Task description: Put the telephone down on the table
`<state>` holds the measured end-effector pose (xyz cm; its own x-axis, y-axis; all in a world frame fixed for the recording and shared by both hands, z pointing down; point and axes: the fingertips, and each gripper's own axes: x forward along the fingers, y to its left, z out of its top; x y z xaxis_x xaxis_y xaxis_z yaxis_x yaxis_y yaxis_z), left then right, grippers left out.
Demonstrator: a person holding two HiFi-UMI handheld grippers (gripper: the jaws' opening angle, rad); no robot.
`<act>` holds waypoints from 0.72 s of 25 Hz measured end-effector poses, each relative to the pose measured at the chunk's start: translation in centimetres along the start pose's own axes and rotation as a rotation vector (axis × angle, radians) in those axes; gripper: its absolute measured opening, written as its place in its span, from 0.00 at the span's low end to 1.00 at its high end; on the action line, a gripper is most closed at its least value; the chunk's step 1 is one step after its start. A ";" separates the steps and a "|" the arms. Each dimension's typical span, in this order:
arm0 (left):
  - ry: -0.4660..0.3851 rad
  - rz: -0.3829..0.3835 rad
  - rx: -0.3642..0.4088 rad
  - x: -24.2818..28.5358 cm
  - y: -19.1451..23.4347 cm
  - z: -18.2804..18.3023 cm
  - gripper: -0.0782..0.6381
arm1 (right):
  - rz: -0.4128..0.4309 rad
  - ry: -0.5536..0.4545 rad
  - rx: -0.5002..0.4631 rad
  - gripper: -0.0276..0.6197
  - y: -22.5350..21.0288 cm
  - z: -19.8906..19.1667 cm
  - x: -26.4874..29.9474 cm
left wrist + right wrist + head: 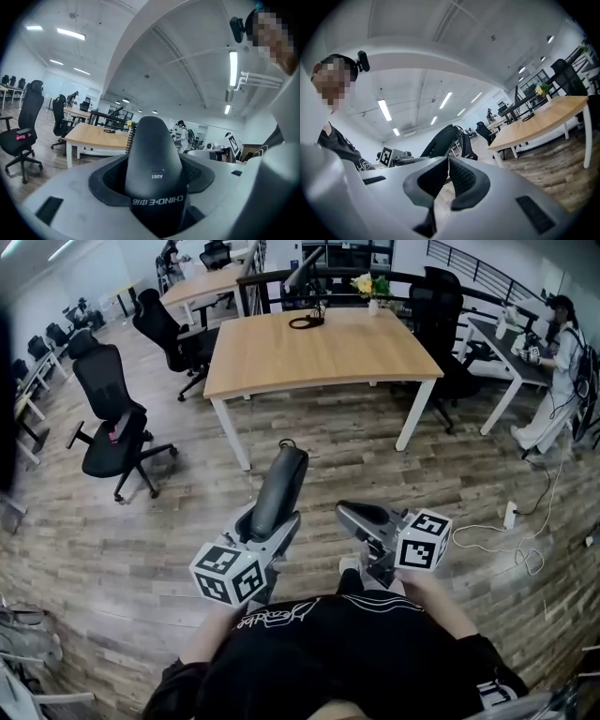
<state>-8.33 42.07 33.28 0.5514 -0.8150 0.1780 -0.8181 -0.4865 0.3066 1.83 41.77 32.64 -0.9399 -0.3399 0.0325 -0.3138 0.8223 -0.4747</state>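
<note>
I have the telephone (282,486) upright in my left tool (265,526), clamped near its lower end, well short of the near edge of the desk (309,357). My right tool (360,516) is closed on nothing. The handset is hard, smooth plastic and probably light; its coiled cord (131,138) may tug.

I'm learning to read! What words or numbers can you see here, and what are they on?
"A061": upside down on the phone.
"CHINO-E", with two Chinese characters beside it: upside down, lower on the phone.
Curly white writing on the shirt: too hard to read.
The cubes: only black-and-white square markers, no words.
</note>
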 end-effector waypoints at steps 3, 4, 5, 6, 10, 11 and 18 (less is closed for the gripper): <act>0.004 0.014 -0.009 2.0 0.9 0.3 0.51 | 0.004 0.005 0.014 0.10 -2.2 0.6 0.3; 0.005 0.020 -0.013 2.7 1.2 0.5 0.51 | 0.006 0.006 0.021 0.10 -3.1 0.9 0.4; 0.006 0.027 -0.017 3.5 1.6 0.6 0.51 | 0.008 0.009 0.027 0.10 -3.9 1.1 0.6; 0.006 0.034 -0.020 4.3 2.0 0.7 0.51 | 0.009 0.013 0.031 0.11 -4.9 1.4 0.7; 0.013 0.059 -0.041 8.9 3.8 1.1 0.51 | -0.001 0.050 0.030 0.10 -10.0 2.6 1.4; 0.018 0.065 -0.048 10.3 4.3 1.2 0.51 | 0.000 0.056 0.036 0.10 -11.4 3.0 1.6; 0.043 0.097 -0.070 20.3 6.6 2.5 0.51 | 0.014 0.074 0.058 0.10 -21.1 7.4 1.8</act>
<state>-2.93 21.51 36.62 0.4777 -0.8425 0.2491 -0.8554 -0.3815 0.3502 7.72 20.43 36.15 -0.9524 -0.2915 0.0897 -0.2938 0.7982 -0.5259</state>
